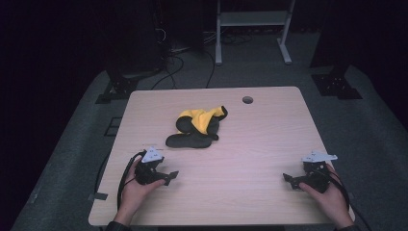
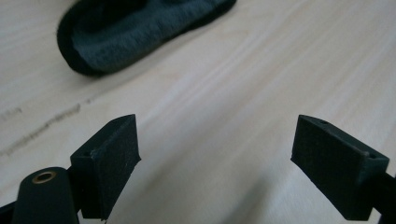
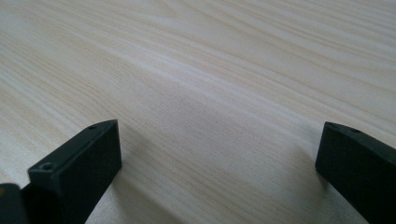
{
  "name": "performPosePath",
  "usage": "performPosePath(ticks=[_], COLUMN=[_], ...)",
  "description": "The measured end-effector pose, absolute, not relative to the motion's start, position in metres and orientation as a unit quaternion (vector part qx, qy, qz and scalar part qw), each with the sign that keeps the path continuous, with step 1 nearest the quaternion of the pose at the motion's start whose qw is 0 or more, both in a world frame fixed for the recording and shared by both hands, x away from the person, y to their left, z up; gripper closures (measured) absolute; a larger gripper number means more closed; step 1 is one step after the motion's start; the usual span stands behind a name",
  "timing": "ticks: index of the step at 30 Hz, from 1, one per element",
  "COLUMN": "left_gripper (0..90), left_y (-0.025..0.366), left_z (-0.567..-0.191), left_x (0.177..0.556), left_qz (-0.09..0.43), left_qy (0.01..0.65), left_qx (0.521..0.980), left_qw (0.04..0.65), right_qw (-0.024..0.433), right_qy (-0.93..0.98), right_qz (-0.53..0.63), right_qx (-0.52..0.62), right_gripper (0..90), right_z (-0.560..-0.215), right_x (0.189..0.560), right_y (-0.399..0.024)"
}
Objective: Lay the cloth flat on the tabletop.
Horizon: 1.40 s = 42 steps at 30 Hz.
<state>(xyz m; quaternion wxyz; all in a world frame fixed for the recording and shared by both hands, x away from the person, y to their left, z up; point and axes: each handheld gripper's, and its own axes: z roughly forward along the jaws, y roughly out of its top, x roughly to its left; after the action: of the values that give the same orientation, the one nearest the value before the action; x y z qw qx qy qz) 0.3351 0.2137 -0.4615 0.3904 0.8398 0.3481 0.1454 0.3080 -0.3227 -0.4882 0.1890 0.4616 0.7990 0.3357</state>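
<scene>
Both grippers rest low on the wooden table [image 1: 250, 159] with nothing held: our left gripper [image 1: 169, 177] sits near the table's 7 o'clock and our right gripper [image 1: 287, 178] near its 4 o'clock, each pointing inward toward the middle. In the left gripper view the jaws stand wide apart over bare wood, and the right gripper view shows the same, jaws spread with nothing between them. The black-and-yellow cloth heap [image 1: 197, 126] lies crumpled a little toward 11 o'clock from the table's centre, well apart from both grippers; its dark edge [image 2: 140, 32] shows up at 11 o'clock in the left gripper view. It may be a pair of socks or a small garment; the dim light leaves us unsure. We judge that the work has not begun: the heap is untouched, and reaching, gripping and sorting it all remain.
</scene>
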Motion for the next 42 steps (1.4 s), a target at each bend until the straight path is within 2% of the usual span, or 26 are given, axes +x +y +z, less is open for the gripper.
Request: performPosePath(ticks=[13,25,31,42], left_gripper=[11.7,10.6,10.6,10.8], left_y=[0.203,0.172,0.155,0.136], left_z=[-0.442,-0.431,-0.419,-0.425], left_x=[0.371,0.424,0.455,0.492], left_qz=[0.155,0.165,0.187,0.186], left_qy=[0.352,0.348,0.35,0.355], left_qx=[0.828,0.828,0.823,0.829], left_qw=[0.408,0.407,0.406,0.39], right_qw=[0.188,0.188,0.188,0.188], right_qy=[0.799,0.799,0.799,0.8], right_qz=[0.336,0.335,0.335,0.336], right_qx=[0.462,0.462,0.462,0.461], right_gripper=[0.0,0.0,0.0,0.0], right_z=[-0.488,-0.488,-0.488,-0.488], right_x=[0.309,0.31,0.31,0.311], right_y=[-0.323,-0.323,-0.323,-0.323])
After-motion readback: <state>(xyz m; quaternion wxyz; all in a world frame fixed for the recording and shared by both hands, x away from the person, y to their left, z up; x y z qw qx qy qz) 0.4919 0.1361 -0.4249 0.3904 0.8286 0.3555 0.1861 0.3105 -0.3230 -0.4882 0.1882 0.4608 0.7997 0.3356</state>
